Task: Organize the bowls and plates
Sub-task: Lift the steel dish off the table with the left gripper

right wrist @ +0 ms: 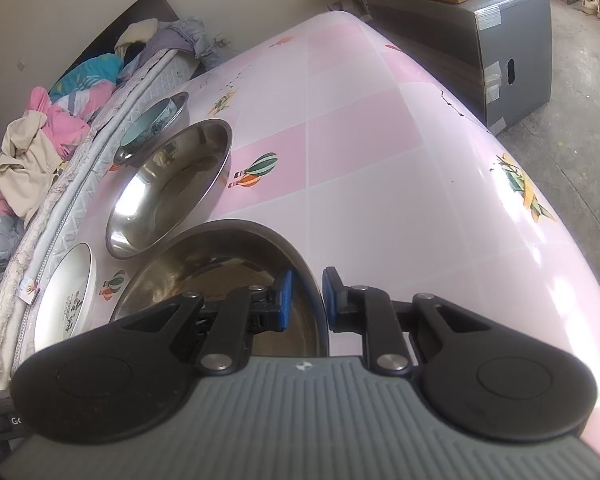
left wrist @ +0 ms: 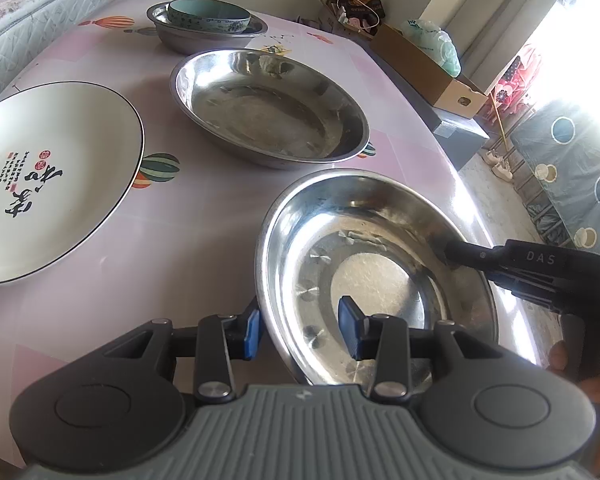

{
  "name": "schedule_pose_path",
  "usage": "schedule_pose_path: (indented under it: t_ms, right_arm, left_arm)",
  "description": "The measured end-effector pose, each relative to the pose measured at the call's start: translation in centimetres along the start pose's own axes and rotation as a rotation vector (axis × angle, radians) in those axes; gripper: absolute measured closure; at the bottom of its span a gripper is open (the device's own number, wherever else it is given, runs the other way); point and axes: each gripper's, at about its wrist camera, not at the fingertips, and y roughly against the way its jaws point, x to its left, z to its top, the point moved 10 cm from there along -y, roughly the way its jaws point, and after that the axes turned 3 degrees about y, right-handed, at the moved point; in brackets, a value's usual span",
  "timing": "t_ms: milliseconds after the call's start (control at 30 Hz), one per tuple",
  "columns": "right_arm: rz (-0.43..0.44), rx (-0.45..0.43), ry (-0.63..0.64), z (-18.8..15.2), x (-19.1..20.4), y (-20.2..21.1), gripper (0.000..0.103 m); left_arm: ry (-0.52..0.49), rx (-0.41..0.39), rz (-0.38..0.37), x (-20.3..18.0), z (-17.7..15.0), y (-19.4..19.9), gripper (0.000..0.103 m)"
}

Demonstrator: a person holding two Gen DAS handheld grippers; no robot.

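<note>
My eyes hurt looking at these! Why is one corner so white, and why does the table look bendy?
Left wrist view: sunlight through the bright window washes out that corner. Right wrist view: the fisheye lens curves the pink balloon-print table, and glare shines along its right edge.

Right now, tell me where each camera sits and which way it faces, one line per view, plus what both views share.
Left wrist: sits on the left tool, looking down across the table; its fingers straddle the near steel dish's rim; the right tool and a hand show at right.
Right wrist: sits on the right tool, looking down along the table toward the boxes; its fingers pinch the dish's rim.
Shared: that dish, the second steel dish, the white plate, the teal bowl.
</note>
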Motion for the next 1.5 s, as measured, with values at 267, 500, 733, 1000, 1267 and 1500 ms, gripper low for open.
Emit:
schedule_pose_path:
  t_ms: [267,500,733,1000,1267,1500]
  right_arm:
    - [-0.005,0.013,-0.011,-0.4,-0.2,0.1,0.085]
    - [-0.018,0.011,0.024,-0.8,0.4,0.3,0.083]
    - [-0.009,0.022,0.027,-1.7,0.7,0.6,0.083]
    - [-0.006,0.023,0.02,-1.9,0.7,0.5,0.084]
    - [-0.006,0.038,0.028,-2.1,0.7,0.8,0.084]
    - [-0.008,0.05,0.047,-3.2,0.7,1.3,0.084]
  left_arm:
    - [-0.006,-0.024,0.014,0.0,0.5,-0.2,0.063]
    - [-0.013,-0.039,0.029,0.1,0.7,0.3,0.063]
    - [-0.011,-0.03,0.037,0.6,0.4,0.6,0.063]
    - [-0.039,-0.025,0.066,0.4,0.8,0.0,0.063]
    - [-0.055,-0.014,0.089,0.3,0.7,0.1,0.063]
    - [-0.051,-0.01,0.099,0.3,0.4,0.3,0.063]
